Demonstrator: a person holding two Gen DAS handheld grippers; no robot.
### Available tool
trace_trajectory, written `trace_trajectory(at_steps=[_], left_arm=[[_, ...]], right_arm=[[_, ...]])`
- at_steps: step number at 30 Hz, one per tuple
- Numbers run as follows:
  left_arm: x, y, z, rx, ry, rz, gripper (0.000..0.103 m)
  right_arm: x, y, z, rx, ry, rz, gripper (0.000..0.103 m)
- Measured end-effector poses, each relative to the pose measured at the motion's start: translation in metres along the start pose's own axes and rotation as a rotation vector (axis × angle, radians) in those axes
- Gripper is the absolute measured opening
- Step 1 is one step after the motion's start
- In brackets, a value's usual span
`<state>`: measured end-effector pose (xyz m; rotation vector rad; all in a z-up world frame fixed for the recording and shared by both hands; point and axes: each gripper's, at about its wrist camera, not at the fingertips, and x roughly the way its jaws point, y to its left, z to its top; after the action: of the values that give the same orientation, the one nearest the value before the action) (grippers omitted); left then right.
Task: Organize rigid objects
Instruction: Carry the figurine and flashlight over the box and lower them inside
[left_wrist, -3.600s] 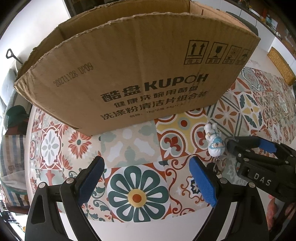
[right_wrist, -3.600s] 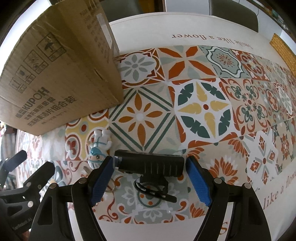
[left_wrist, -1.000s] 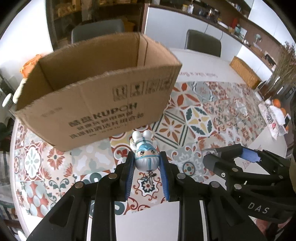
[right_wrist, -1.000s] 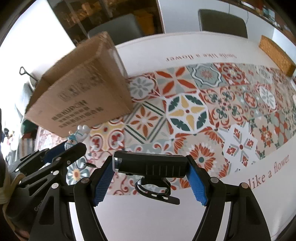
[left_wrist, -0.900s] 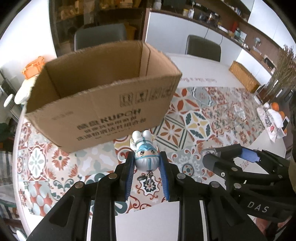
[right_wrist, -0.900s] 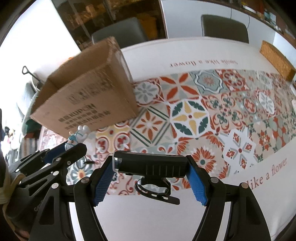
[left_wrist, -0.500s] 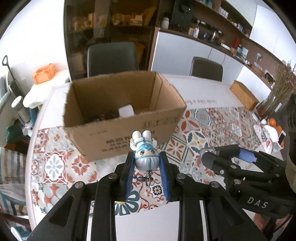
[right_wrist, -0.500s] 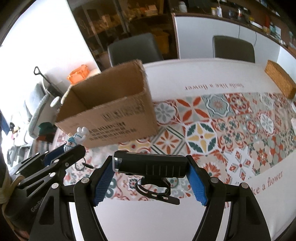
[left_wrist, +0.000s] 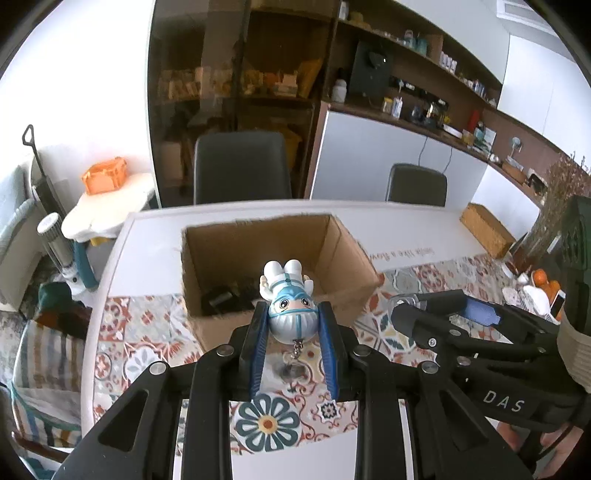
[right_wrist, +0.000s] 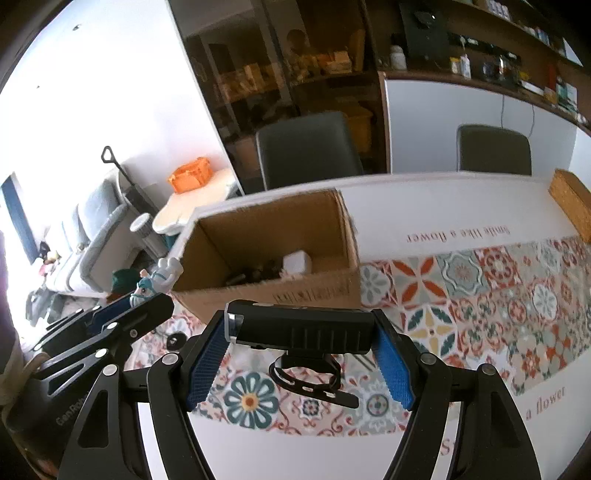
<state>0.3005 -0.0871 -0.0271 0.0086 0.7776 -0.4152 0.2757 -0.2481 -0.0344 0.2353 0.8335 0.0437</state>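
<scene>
1. Left gripper (left_wrist: 293, 328): I have it clamped on the figurine (left_wrist: 291, 306), blue pads pressed on either side of the round silver head. The toy points feet-first toward 12 o'clock, its keyring dangling beneath the jaws. It is held above the table, just short of the box's near wall.

2. Right gripper (right_wrist: 301, 356): I have it closed on the black bike light (right_wrist: 301, 328), held crosswise, pads on its two ends. The mounting strap hangs below at 6 o'clock.

3. Cardboard box (left_wrist: 347, 258): open-topped, standing on the table at 12 o'clock from both grippers. Dark items I cannot identify and a white block (right_wrist: 296, 263) lie on its floor.

4. Table (left_wrist: 147, 236): white top, with a patterned tile mat (right_wrist: 480, 295) running from 3 to 9 o'clock under the grippers.

5. Handling, figurine: I judge it light, hard plastic, glossy. The rounded head could squirt out of flat pads; the grip across its widest part looks best. The thin arms and legs seem the likeliest to snap, so I would avoid them.

6. Handling, bike light: I judge it stiff and moderately weighty, with a ribbed casing that resists slipping. End-to-end hold is secure; the lens end at 9 o'clock looks scratch-prone, and the loose strap may snag on the box rim.

7. Status: both items held, neither yet in the box.
</scene>
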Motion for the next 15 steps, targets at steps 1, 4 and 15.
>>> trace_trajectory(at_steps=[1,4,15], left_arm=[[-0.001,0.001,0.002,-0.002,-0.005,0.0,0.027],[-0.007,0.006,0.012,-0.003,-0.032,0.006,0.027],[-0.01,0.013,0.049,0.012,-0.083,0.01,0.027]], right_arm=[[-0.001,0.002,0.003,-0.005,-0.007,0.003,0.074],[-0.002,0.008,0.012,-0.016,-0.029,0.014,0.074],[-0.003,0.021,0.05,-0.048,-0.101,0.031,0.074]])
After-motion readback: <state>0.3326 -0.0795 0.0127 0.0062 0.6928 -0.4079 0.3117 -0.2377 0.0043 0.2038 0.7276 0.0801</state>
